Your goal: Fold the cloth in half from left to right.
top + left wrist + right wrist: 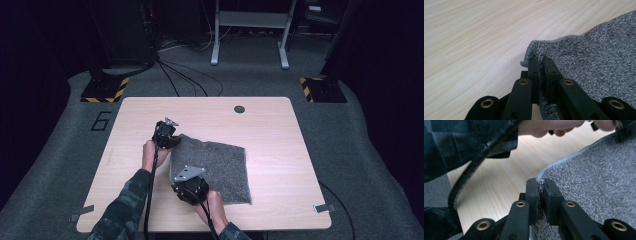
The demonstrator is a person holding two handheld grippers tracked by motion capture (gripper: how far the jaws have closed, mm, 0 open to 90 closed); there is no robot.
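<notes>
Towel (215,167) sits centre-left of the high view, on the table (280,130), spread flat w/ one layer, rotated a bit so its corners point off-axis. Work looks like a fold or lift of the towel from its left edge. Progress, my read: early stage. Both corners on the left edge are grabbed, cloth there is just curling up off the wood, rest is flat on the table. Nothing folded over yet. Left to do, prob.: carry the grabbed edge across to the right side of the frame, lay it down, let go, maybe a 2nd fold.

L gripper (169,141), upper-left corner of towel in the high view. In the left gripper view the jaws are nearly closed, clenched on the towel hem (534,46), cloth pinched between the pads and bunching up over the tips. L gripper (540,61) holds only cloth, tips are clear of the wood.

R gripper (184,181), lower-left corner of towel, near bottom centre of the high view. In the right gripper view the jaws are also pinched tight on the towel edge (554,166), fibres visible in the slit between pads. R gripper (540,182) grasps towel, nothing else.

Upper part of the right gripper view: the person's other hand (544,127) and a cable (466,175).
</notes>
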